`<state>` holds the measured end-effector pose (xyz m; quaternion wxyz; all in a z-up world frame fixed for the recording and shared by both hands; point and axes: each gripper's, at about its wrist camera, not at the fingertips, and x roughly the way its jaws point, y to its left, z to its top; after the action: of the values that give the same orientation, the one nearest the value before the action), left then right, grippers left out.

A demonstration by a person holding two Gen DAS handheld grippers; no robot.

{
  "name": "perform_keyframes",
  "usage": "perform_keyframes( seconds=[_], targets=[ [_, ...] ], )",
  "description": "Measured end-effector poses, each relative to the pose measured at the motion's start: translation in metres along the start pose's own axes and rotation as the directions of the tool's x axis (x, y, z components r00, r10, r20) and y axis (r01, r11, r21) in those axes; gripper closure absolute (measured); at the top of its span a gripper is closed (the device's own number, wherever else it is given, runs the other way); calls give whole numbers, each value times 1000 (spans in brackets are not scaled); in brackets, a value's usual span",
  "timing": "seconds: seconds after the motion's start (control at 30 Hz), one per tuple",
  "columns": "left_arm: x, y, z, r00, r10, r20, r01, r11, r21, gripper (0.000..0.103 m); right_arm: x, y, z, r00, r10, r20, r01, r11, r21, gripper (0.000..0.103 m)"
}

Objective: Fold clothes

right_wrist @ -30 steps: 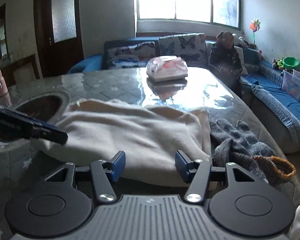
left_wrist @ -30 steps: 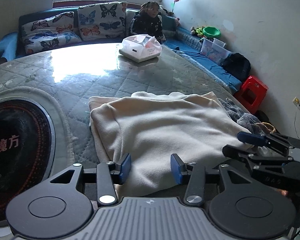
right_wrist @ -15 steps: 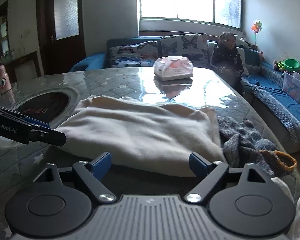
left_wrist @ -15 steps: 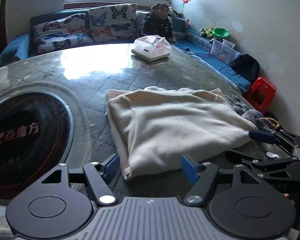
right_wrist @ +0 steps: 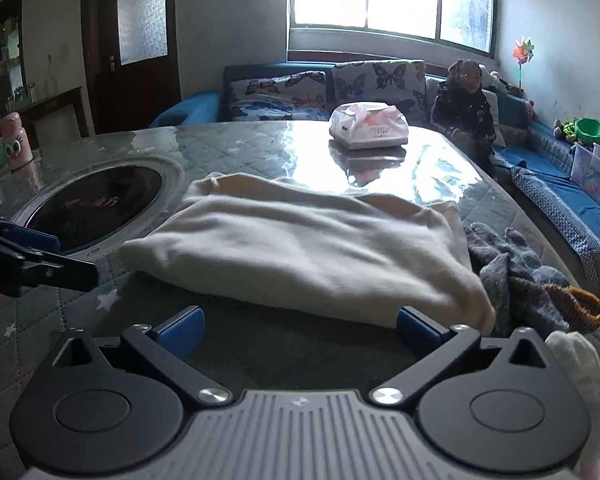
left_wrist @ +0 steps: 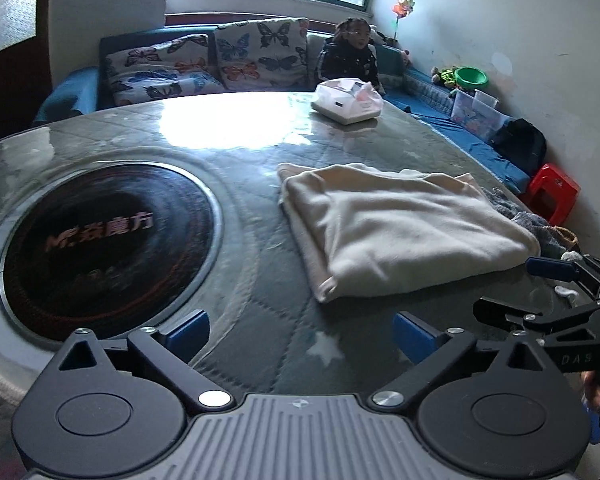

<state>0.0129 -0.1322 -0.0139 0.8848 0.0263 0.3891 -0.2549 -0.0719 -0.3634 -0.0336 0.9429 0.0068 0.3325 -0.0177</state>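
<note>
A cream garment (left_wrist: 400,228) (right_wrist: 300,252) lies folded into a thick rectangle on the quilted table. My left gripper (left_wrist: 300,332) hovers just short of its near left corner, jaws opening wide, only bare tabletop between them. My right gripper (right_wrist: 300,326) hangs at the garment's near edge, jaws also opening wide and holding nothing; in the left wrist view the right gripper (left_wrist: 540,292) shows at the far right. A grey knitted garment (right_wrist: 512,268) with a brown-orange cuff lies crumpled right of the cream one.
A round black hotplate (left_wrist: 100,236) is set into the table (left_wrist: 268,292) on the left. A tissue box (right_wrist: 368,128) stands at the far side. A person (right_wrist: 464,104) sits on the blue sofa beyond. A red stool (left_wrist: 554,194) stands off the table's right edge.
Both grippers let go of the cream garment's near edge, opened wide and drew back from it. The left one also swung left, bringing the hotplate into view.
</note>
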Motion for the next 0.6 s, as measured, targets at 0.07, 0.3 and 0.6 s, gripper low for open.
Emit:
perform_keyframes(
  seconds=[0.07,0.3,0.6],
  targets=[
    [-5,3,-3,1000,4,7,-4,1000,-7,0,-1,3,-2,1000,0,-7,0,1000,2,0],
    [-16,12,-17,1000,30,-4,-30,999,-43,0,-8,16,-6,1000,3,-2,-3,1000,-1,0],
    [-23,21,-37,997,64,-43,-69,991,-113,0,-12,29,-14,1000,1,-19,-2,1000,-12,0]
  ],
)
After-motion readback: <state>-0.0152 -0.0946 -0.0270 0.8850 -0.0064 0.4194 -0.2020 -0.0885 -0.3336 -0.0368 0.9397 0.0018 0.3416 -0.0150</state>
